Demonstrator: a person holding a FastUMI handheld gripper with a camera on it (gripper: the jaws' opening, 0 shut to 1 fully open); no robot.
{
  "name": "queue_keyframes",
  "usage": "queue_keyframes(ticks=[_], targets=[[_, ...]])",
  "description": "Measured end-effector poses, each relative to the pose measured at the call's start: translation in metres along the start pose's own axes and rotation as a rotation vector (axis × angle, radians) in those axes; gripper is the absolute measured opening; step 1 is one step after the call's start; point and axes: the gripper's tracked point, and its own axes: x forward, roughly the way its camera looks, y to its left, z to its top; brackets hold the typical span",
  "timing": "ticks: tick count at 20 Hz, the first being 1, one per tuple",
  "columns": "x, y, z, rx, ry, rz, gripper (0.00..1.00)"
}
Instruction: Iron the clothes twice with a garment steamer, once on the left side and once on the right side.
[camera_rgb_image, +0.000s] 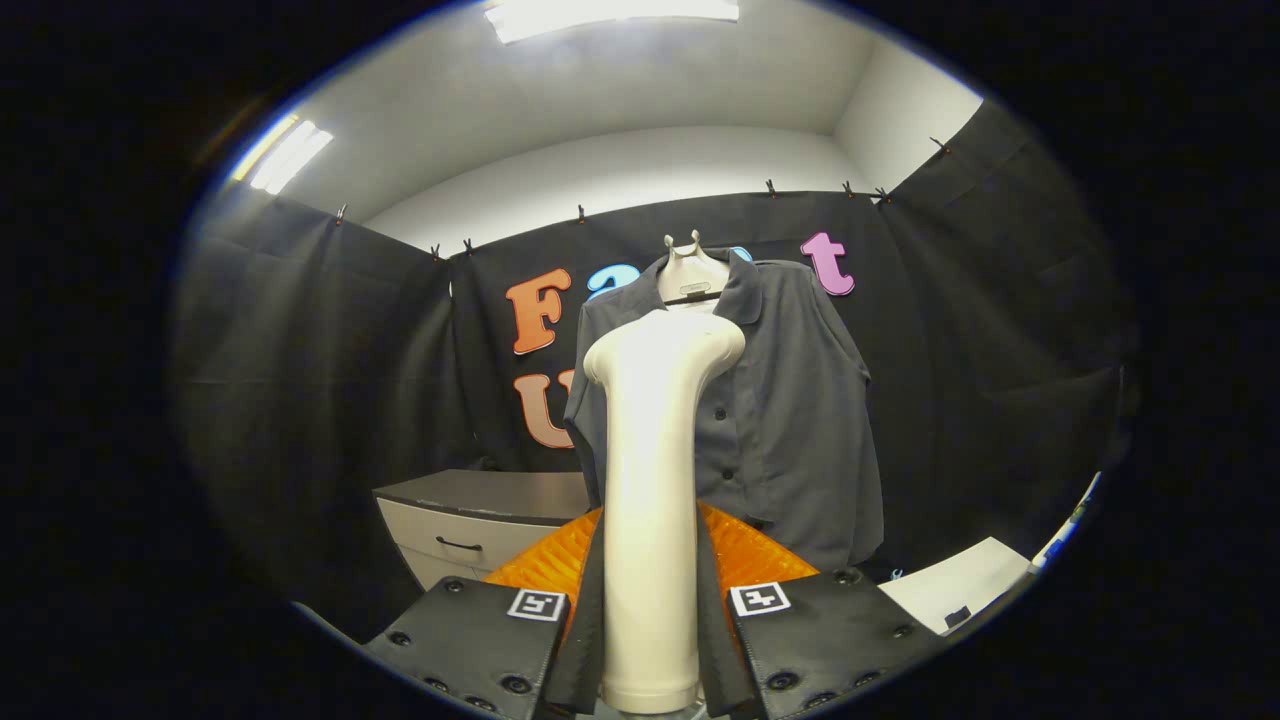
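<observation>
Gripper (650, 640) fingers are clamping the upright garment steamer (652, 480), its head sitting just before the hanging shirt (790, 420).

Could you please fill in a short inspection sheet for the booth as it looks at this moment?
Surface: grey cabinet top below the shirt's left side, bare.
Job's things: white garment steamer upright between the fingers, head in front of the dark shirt, which hangs buttoned on a hanger.
Clutter: white sheet lying low beyond the right finger.
Grippers: gripper shut on the steamer's handle.
Cables: nothing seen.
Surroundings: black cloth wall clipped up, white ceiling with lamps.
</observation>
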Motion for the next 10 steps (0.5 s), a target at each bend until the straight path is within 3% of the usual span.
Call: queue_keyframes(ticks=[10], targets=[[-0.003,-0.0004,0.0001,0.002,0.001,-0.004,0.46]])
